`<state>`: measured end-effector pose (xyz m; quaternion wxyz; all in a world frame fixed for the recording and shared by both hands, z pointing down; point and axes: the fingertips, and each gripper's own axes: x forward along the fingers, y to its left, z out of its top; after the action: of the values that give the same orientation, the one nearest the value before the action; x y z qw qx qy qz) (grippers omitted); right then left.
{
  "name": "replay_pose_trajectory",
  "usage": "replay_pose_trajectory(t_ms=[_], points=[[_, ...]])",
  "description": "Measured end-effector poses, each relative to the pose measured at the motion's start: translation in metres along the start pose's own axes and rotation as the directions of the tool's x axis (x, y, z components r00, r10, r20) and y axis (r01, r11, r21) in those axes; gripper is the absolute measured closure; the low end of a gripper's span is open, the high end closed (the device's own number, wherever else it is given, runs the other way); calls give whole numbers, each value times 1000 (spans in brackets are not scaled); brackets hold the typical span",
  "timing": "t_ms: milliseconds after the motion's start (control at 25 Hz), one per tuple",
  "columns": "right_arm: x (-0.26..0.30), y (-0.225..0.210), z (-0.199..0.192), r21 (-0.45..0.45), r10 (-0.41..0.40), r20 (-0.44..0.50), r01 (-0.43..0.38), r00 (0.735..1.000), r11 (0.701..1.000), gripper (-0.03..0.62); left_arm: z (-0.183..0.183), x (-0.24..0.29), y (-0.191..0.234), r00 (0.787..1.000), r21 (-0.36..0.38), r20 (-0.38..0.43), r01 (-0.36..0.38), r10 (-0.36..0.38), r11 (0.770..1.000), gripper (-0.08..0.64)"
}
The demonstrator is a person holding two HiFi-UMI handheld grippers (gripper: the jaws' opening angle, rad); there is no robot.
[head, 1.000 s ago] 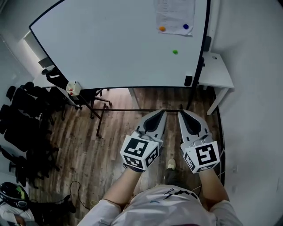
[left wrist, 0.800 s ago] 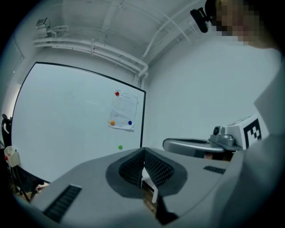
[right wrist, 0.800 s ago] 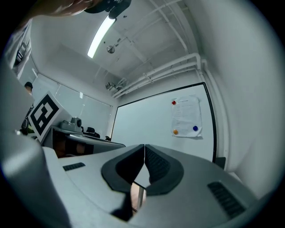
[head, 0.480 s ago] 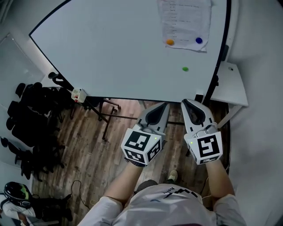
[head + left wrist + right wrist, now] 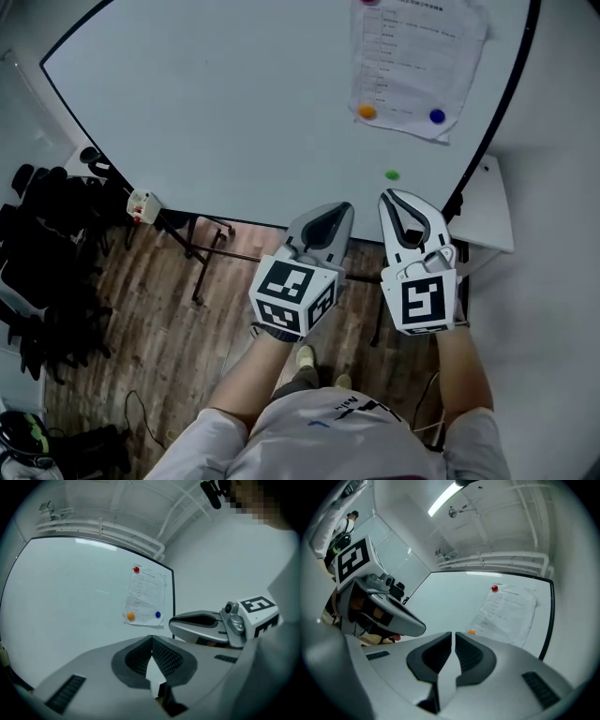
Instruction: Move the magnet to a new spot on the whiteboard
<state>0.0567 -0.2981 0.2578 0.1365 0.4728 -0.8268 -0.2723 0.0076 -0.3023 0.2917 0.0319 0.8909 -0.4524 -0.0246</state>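
The round green magnet (image 5: 391, 174) sits low on the whiteboard (image 5: 234, 94); your left gripper (image 5: 339, 208) and right gripper (image 5: 394, 195) are pinched closed, holding nothing.

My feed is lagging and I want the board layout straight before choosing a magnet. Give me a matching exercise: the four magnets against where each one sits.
Things:
1. orange magnet
2. blue magnet
3. green magnet
4. red magnet

Places:
A. on the bare whiteboard, below the paper sheet
B. at the sheet's top edge
C. at the sheet's lower left corner
D. at the sheet's lower right corner

Pairs: 1-C, 2-D, 3-A, 4-B
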Motion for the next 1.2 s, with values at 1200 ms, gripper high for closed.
replay_pose_trajectory(t_ms=[1200], points=[[164, -63, -47, -537, -264, -313, 59, 913, 842, 466, 6, 108, 105, 984, -23, 13, 179, -178, 984, 551]])
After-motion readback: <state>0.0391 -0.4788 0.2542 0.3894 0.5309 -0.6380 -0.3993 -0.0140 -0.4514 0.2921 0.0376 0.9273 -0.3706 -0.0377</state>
